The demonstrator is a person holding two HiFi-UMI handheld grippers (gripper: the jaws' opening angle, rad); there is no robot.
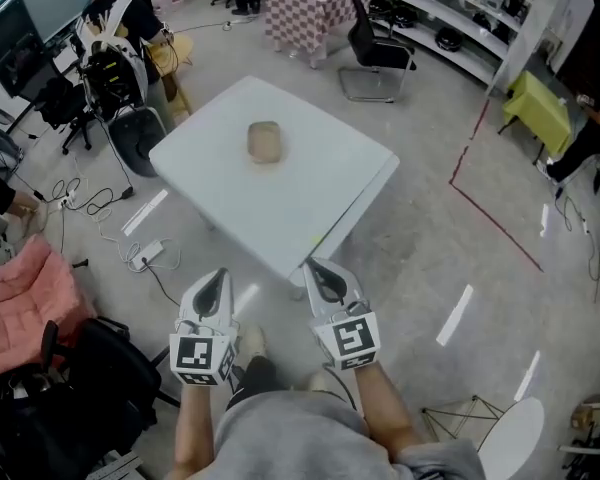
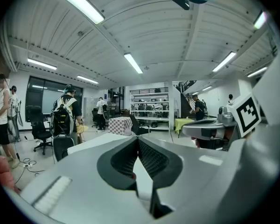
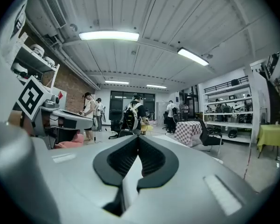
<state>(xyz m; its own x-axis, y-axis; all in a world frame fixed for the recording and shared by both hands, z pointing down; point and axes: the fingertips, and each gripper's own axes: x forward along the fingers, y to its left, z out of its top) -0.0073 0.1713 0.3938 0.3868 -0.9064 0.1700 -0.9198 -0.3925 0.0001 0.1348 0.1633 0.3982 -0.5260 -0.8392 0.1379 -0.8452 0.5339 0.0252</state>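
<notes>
A white square table [image 1: 310, 203] stands in front of me, with a small tan rounded object [image 1: 264, 143] lying on it towards its far side. Both grippers hang low before the table's near corner, over the floor. My left gripper [image 1: 216, 277] is shut with nothing in it; in its own view the ribbed pads [image 2: 149, 158] meet at the tips of the left gripper [image 2: 138, 141]. My right gripper [image 1: 315, 267] is shut and empty too, its tip close to the table's near corner. In the right gripper view the right gripper [image 3: 138, 139] points level across the room.
A black office chair [image 1: 375, 46] and a checkered-cloth table [image 1: 305, 8] stand beyond the white table. A person with a backpack [image 1: 112, 60] is at the far left. A pink-cushioned chair [image 1: 20, 303], cables with a power strip [image 1: 145, 255], red floor tape [image 1: 492, 223] and a yellow-green table [image 1: 536, 110] surround it.
</notes>
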